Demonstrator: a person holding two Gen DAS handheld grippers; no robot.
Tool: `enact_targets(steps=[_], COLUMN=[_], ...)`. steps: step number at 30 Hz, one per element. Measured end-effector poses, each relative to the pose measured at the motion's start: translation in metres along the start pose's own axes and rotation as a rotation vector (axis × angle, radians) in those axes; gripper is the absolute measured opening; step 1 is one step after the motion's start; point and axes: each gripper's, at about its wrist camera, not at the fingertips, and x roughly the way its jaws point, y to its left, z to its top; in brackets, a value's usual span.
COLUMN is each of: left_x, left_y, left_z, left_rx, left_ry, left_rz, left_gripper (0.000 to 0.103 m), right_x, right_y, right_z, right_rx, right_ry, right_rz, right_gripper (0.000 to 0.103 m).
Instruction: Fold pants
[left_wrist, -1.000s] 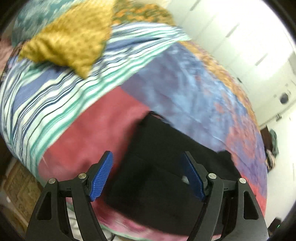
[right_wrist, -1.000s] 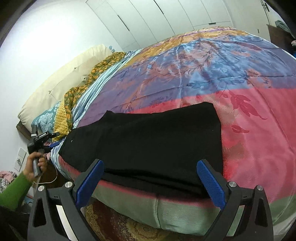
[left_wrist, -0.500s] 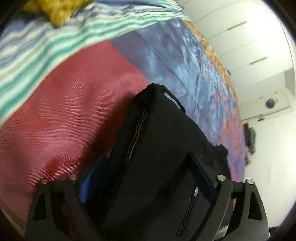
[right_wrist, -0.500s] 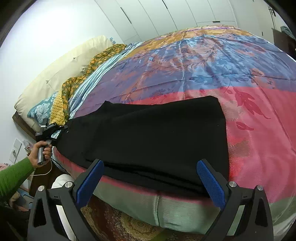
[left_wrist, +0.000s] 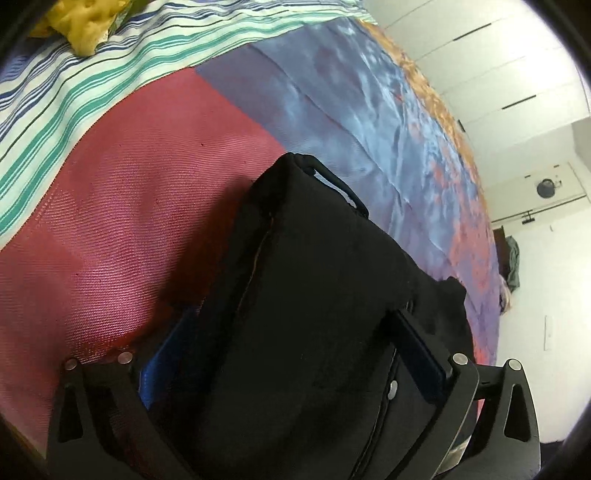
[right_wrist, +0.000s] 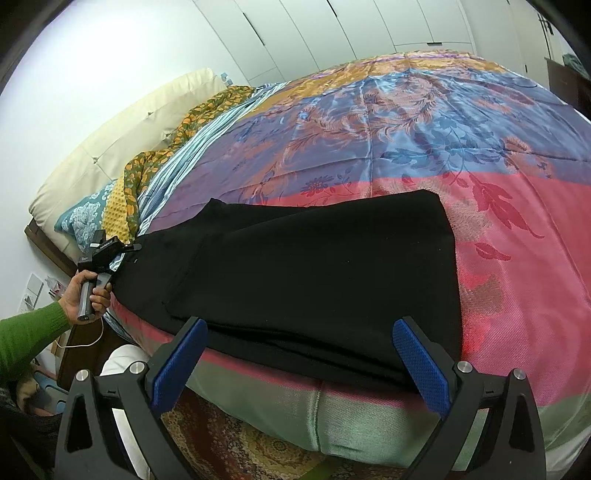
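Black pants (right_wrist: 314, 273) lie spread along the near edge of a bed with a pink, blue and orange cover (right_wrist: 424, 122). In the left wrist view the waistband end of the pants (left_wrist: 303, 302) fills the space between my left gripper's (left_wrist: 291, 354) blue fingers, which stand wide apart around it, not closed. The left gripper also shows in the right wrist view (right_wrist: 110, 245), at the pants' left end. My right gripper (right_wrist: 301, 356) is open and empty, hovering just off the bed's near edge, in front of the pants' folded hem side.
Pillows (right_wrist: 122, 129) and a yellow-green patterned cloth (right_wrist: 162, 162) lie at the headboard end on the left. A striped sheet (left_wrist: 74, 85) borders the pink cover. White wardrobe doors (right_wrist: 332, 33) stand behind the bed. A patterned rug (right_wrist: 240, 443) lies below the bed edge.
My left gripper has moved forward onto the waistband end, so the cloth now sits between its fingers. The right gripper has stayed nearly still and open.
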Motion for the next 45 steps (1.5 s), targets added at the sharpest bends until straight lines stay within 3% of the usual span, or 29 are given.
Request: enact_targets(steps=[5, 7, 8, 10, 12, 13, 17, 21, 24, 25, 29, 30, 31, 35, 38, 40, 42, 45], left_x=[-0.004, -0.008, -0.009, -0.015, -0.025, -0.030, -0.056, -0.086, -0.099, -0.103, -0.079, -0.061, -0.044, 0.033, 0.081, 0.087, 0.070, 0.025], left_y=[-0.009, -0.013, -0.014, -0.015, -0.014, -0.015, -0.041, -0.090, -0.150, -0.168, -0.253, -0.277, -0.296, -0.364, -0.396, -0.404, -0.399, -0.385], left_z=[-0.003, -0.006, -0.006, -0.007, -0.007, -0.007, -0.010, -0.022, -0.039, -0.047, -0.088, -0.102, -0.115, -0.169, -0.205, -0.215, -0.212, -0.198], left_rx=[-0.040, -0.016, -0.013, -0.015, -0.036, -0.051, -0.072, -0.070, 0.010, 0.039, 0.137, 0.159, 0.181, 0.339, 0.463, 0.505, 0.508, 0.514], left_ry=[-0.056, -0.072, -0.075, -0.080, -0.087, -0.090, -0.119, -0.139, -0.136, -0.133, -0.044, 0.009, 0.050, 0.184, 0.255, 0.278, 0.263, 0.144], left_rz=[0.089, 0.098, 0.097, 0.101, 0.085, 0.078, 0.053, -0.051, -0.131, -0.167, -0.339, -0.390, -0.415, -0.389, -0.313, -0.284, -0.318, -0.320], left_gripper=[0.094, 0.072, 0.067, 0.041, 0.029, 0.024, 0.020, 0.019, 0.019, 0.014, 0.004, 0.003, 0.002, 0.003, 0.013, 0.032, 0.044, 0.054], right_x=[0.000, 0.000, 0.000, -0.001, -0.001, -0.001, -0.003, -0.005, -0.006, -0.006, -0.010, -0.012, -0.015, -0.027, -0.036, -0.044, -0.052, -0.058], right_y=[0.001, 0.001, 0.001, 0.000, -0.001, -0.002, -0.004, -0.009, -0.014, -0.016, -0.025, -0.027, -0.029, -0.039, -0.049, -0.058, -0.067, -0.078], right_z=[0.001, 0.001, 0.002, 0.002, 0.002, 0.002, 0.003, 0.004, 0.006, 0.006, 0.006, 0.006, 0.007, 0.008, 0.008, 0.008, 0.006, 0.008], right_rx=[-0.001, 0.000, 0.001, 0.006, 0.012, 0.015, 0.031, 0.059, 0.087, 0.096, 0.139, 0.147, 0.159, 0.191, 0.230, 0.264, 0.297, 0.330], right_ry=[0.000, -0.002, -0.004, -0.007, -0.010, -0.012, -0.023, -0.036, -0.049, -0.055, -0.076, -0.081, -0.090, -0.136, -0.171, -0.199, -0.229, -0.255], right_rz=[-0.002, 0.000, 0.002, 0.006, 0.011, 0.014, 0.024, 0.039, 0.047, 0.049, 0.052, 0.052, 0.051, 0.046, 0.041, 0.041, 0.041, 0.041], right_gripper=[0.100, 0.100, 0.100, 0.100, 0.100, 0.100, 0.100, 0.100, 0.100, 0.100, 0.100, 0.100, 0.100, 0.100, 0.100, 0.100, 0.100, 0.100])
